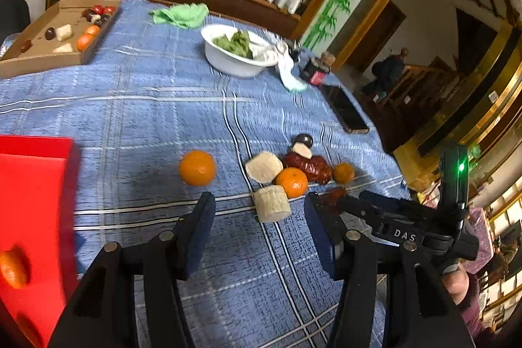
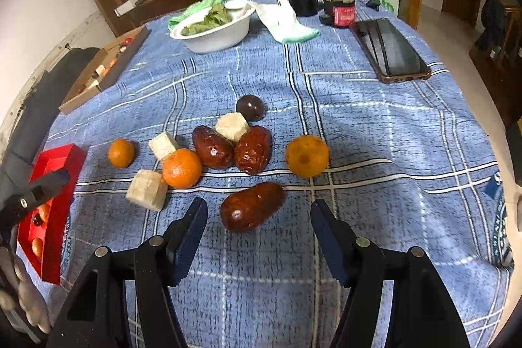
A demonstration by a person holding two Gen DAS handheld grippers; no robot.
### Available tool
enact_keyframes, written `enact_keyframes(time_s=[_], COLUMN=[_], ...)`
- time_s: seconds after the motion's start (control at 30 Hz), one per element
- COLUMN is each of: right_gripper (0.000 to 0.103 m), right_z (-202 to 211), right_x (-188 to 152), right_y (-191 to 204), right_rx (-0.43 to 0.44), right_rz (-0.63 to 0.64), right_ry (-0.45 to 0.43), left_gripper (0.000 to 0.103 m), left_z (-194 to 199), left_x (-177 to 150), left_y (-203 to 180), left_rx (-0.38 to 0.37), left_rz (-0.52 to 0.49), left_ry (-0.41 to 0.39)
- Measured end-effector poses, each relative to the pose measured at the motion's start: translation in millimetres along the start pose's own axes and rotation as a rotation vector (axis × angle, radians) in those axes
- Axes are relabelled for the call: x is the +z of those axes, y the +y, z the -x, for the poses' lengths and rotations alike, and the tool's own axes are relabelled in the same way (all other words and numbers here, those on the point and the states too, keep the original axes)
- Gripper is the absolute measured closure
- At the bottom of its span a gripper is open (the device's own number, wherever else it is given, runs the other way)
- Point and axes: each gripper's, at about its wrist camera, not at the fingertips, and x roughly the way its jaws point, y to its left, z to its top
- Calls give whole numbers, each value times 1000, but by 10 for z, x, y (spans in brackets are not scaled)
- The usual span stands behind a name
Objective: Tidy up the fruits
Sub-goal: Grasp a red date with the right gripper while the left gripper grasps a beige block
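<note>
Fruit lies loose on the blue checked cloth: tangerines, red dates, pale cut chunks and a dark round fruit. My right gripper is open, its jaws on either side of a red date. My left gripper is open, a pale chunk between its tips and a lone tangerine ahead on the left. A red tray holding tangerines sits at the left; it also shows in the right wrist view.
A cardboard box with more fruit lies far left. A white bowl of greens, a green cloth, a white cloth, jars and a phone stand at the back. The table edge runs along the right.
</note>
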Motion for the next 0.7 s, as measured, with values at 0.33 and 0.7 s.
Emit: enact_keyframes(time_s=[0.33, 0.7], right_gripper=[53, 53], right_z=[-237, -65], right_x=[31, -61], right_y=[-8, -54], right_rx=[33, 81], right_rz=[-1, -29], right_ry=[11, -26], left_gripper=[48, 70], left_z=[-555, -809], left_x=[6, -80], left_y=[-225, -232], left_rx=[25, 93], left_rz=[-60, -119], left_ry=[77, 100])
